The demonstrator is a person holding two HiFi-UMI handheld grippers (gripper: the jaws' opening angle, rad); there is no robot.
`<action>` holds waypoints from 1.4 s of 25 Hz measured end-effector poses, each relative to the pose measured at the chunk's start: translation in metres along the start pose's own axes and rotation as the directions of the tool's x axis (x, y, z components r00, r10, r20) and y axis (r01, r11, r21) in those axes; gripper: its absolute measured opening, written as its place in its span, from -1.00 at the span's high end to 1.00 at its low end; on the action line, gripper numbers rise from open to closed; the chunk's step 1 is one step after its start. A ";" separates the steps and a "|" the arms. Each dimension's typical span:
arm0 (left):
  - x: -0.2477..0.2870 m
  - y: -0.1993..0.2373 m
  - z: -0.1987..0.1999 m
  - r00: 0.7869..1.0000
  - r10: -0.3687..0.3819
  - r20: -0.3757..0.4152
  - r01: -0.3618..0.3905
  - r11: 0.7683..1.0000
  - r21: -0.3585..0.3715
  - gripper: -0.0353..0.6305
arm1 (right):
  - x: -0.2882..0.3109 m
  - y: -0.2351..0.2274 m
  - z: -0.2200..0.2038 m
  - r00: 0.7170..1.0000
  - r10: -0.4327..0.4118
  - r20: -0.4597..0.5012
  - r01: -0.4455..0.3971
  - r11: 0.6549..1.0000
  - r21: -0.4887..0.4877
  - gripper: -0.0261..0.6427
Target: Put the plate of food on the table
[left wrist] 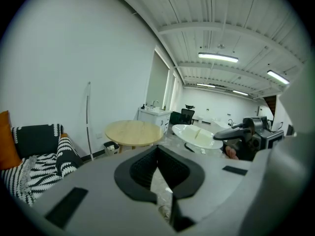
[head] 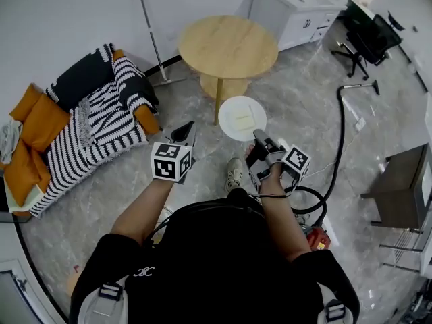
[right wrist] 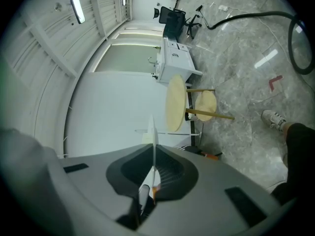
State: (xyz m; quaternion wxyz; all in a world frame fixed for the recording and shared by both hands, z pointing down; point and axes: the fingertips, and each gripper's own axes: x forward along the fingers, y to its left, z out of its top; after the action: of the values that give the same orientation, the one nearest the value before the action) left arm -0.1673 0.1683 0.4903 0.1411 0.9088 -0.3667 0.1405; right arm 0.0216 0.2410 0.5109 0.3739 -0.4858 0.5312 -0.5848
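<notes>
Ok, L to R: striped sofa (head: pixel 88 123) off to side, left gripper (head: pixel 183 133) jaws together on nothing, plate (head: pixel 233 106) w/ food (head: pixel 241 119) held level in air short of round table (head: pixel 228 46), prob so nothing slides, right gripper (head: pixel 258 137) clamped on near rim, hose (head: pixel 342 123) on floor right, not blocking.

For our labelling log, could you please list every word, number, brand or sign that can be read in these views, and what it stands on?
No word or number can be read in any view.
Left cube and right cube: black-and-white square patterns only, no letters.
Black shirt: small white emblem, too small to read.
</notes>
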 end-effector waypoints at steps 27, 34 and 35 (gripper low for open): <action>0.251 0.038 0.108 1.000 0.011 -0.024 -0.011 1.000 -0.025 0.87 | 0.190 0.031 0.197 0.988 0.022 -0.153 -0.030 0.998 -0.054 0.85; 0.281 0.046 0.113 0.998 0.055 -0.009 -0.056 0.998 -0.034 0.87 | 0.218 0.025 0.221 0.977 0.032 -0.210 -0.057 0.992 -0.112 0.85; 0.284 0.046 0.114 0.998 0.063 -0.007 -0.063 0.997 -0.039 0.87 | 0.221 0.024 0.224 0.975 0.029 -0.219 -0.054 0.993 -0.109 0.85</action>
State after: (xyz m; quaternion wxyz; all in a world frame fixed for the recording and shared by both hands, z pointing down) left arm 0.0142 -0.0829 0.4942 0.1554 0.8933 -0.3975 0.1405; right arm 0.1811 -0.0316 0.5170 0.2972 -0.4285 0.6115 -0.5950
